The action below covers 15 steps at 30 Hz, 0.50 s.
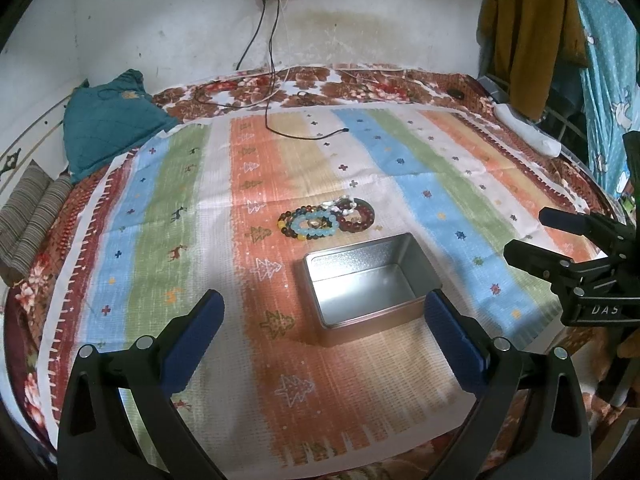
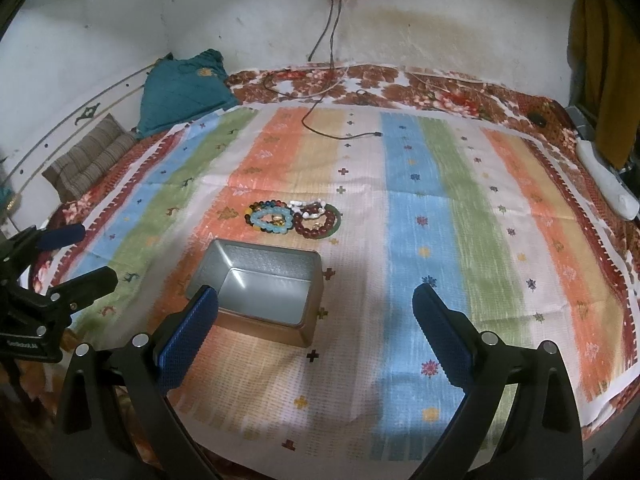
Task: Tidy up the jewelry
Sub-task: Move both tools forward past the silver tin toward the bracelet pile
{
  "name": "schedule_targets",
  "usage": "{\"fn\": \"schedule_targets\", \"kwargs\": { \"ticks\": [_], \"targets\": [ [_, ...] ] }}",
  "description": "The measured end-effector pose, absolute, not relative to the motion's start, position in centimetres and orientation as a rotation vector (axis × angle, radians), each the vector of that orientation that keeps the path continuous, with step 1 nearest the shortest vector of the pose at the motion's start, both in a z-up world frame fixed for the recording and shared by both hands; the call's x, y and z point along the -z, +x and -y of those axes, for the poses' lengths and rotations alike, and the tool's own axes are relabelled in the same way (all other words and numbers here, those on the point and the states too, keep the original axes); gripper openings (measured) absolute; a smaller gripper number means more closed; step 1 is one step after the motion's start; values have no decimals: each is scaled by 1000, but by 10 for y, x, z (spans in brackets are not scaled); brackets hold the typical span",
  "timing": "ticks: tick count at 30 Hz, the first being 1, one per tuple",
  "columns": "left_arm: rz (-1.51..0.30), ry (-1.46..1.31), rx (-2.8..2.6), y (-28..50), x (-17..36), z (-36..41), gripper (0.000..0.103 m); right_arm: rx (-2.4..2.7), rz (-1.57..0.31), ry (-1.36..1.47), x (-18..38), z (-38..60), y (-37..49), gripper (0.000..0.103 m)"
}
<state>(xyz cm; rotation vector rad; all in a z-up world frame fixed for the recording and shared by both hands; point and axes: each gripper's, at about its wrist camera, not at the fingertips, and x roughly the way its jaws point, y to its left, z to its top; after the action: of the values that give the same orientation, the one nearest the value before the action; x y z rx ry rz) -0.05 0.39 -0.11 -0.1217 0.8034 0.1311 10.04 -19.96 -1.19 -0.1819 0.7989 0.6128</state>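
Beaded bracelets (image 1: 326, 220) beyond tin (image 1: 368, 280), ahead of both gaping tongs.

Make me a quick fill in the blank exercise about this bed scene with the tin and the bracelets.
1. The tin holds ____ bracelets.
2. The bracelets lie in a pile on the far side of the ____.
3. Both the left claw and the right claw are ____.
4. The light blue bracelet lies to the ____ of the dark red bracelet.

Missing words: no; tin; open; left
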Motion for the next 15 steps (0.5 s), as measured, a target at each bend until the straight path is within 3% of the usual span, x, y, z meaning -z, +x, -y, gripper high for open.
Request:
{"fn": "schedule_targets", "kwargs": {
  "ticks": [15],
  "targets": [
    [-847,-118,-148,1,6,-12,97,-584,-826,-200,16,190,104,99]
  ]
}}
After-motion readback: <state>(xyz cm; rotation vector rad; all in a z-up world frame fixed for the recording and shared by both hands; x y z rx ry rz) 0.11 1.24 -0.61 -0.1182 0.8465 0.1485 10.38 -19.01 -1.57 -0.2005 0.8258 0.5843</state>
